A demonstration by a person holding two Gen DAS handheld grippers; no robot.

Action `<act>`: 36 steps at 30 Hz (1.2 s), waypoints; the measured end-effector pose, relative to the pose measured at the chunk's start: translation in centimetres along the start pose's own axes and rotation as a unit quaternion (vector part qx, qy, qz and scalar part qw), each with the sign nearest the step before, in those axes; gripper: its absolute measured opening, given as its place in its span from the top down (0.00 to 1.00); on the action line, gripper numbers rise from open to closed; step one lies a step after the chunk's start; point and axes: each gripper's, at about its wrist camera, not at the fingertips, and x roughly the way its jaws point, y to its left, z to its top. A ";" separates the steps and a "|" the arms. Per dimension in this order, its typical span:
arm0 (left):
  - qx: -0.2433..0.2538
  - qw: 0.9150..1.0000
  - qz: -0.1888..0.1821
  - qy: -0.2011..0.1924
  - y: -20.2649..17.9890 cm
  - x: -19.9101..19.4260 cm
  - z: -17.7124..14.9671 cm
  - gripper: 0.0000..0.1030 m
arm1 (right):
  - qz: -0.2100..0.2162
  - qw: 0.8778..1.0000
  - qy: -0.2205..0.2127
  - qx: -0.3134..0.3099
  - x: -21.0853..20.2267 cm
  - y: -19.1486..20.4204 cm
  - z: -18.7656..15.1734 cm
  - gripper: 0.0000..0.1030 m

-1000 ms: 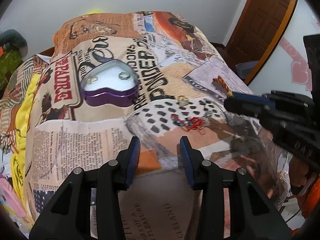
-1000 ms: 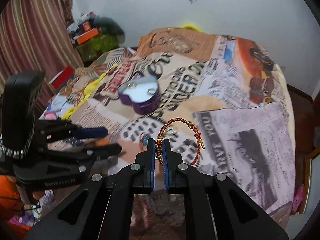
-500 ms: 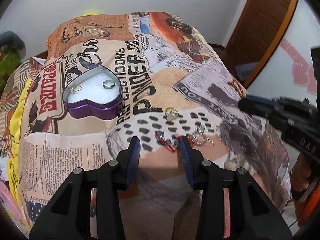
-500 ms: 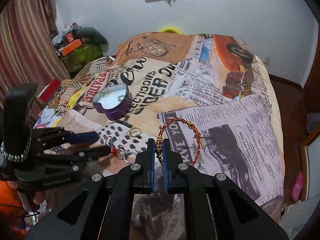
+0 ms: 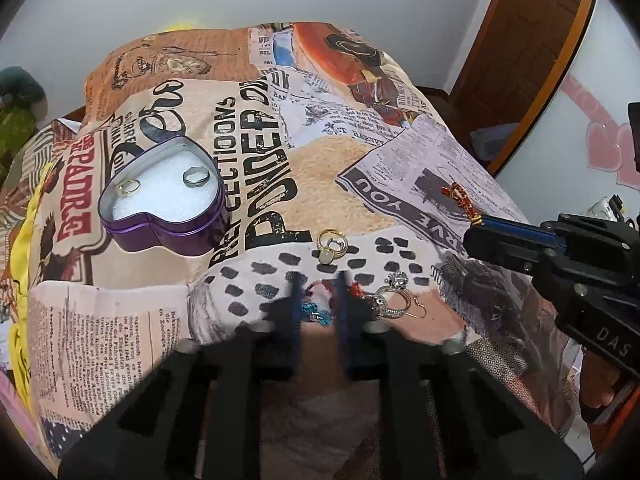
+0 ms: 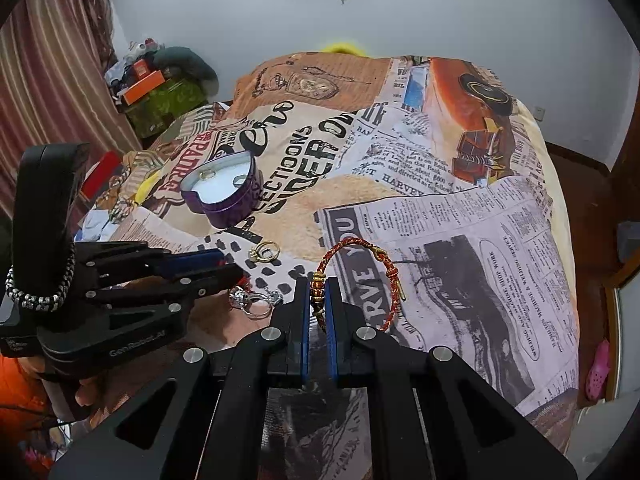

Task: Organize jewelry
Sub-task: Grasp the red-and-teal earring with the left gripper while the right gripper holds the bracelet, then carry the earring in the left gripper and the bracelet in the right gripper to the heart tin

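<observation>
The bedspread (image 5: pixel 328 168) carries printed newspaper words, among them "POWDER", "SERVE YOU" and "HARVEY", while the left gripper's (image 6: pixel 224 266) black body reads "GenRobot.AI" and the right gripper's (image 5: pixel 476 222) body shows "DAS".

The left gripper (image 5: pixel 316 292) has dropped onto the blue-red bracelet (image 5: pixel 316 312), jaws narrowed.

The left gripper (image 5: pixel 317 300) is motion-blurred at lower centre, hiding part of the beaded bracelet (image 5: pixel 314 309). The silver rings (image 6: pixel 256 300) are too small to count.
</observation>
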 end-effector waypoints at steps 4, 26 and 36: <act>-0.001 1.000 -0.005 -0.011 0.2 -0.7 -0.3 0.95 | 0.002 1.000 -0.005 -0.001 -0.3 0.2 0.2 0.94; -0.024 0.991 0.038 -0.125 4.4 -9.3 1.1 0.95 | 0.002 0.998 -0.055 -0.021 -2.0 3.3 3.8 0.94; -0.030 0.985 0.061 -0.160 6.8 -11.4 2.5 0.95 | 0.014 0.997 -0.071 -0.033 -1.4 5.2 6.2 0.94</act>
